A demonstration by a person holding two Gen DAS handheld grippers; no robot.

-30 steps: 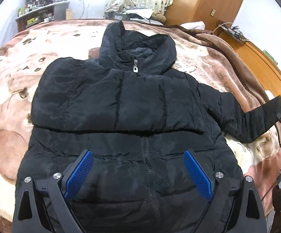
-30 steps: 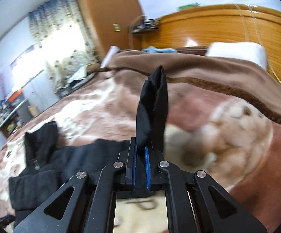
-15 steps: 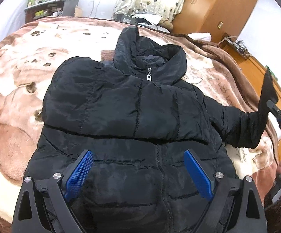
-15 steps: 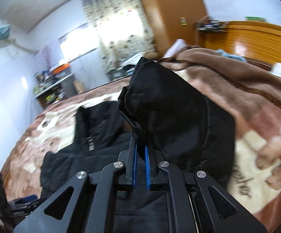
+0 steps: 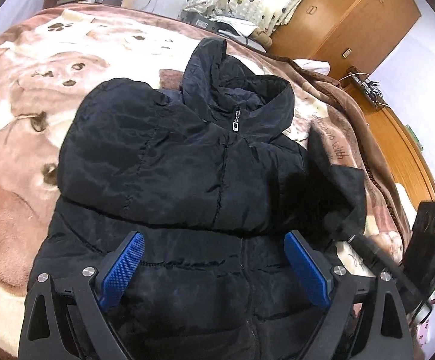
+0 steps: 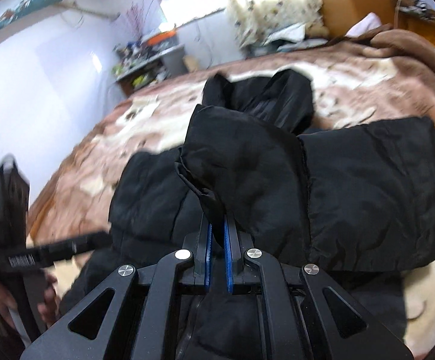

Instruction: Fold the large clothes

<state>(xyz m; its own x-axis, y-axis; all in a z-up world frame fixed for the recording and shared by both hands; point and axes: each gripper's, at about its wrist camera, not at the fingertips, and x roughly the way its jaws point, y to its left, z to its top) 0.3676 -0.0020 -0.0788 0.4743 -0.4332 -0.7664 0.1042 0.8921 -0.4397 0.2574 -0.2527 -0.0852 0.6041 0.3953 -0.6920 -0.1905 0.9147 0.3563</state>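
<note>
Bed; right claw pinching sleeve

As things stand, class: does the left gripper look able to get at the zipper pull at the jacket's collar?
Probably yes. The left gripper hovers open and empty over the black puffer jacket, and nothing covers the zipper pull ahead. The sleeve clamped in the right gripper sits off to the side.
</note>
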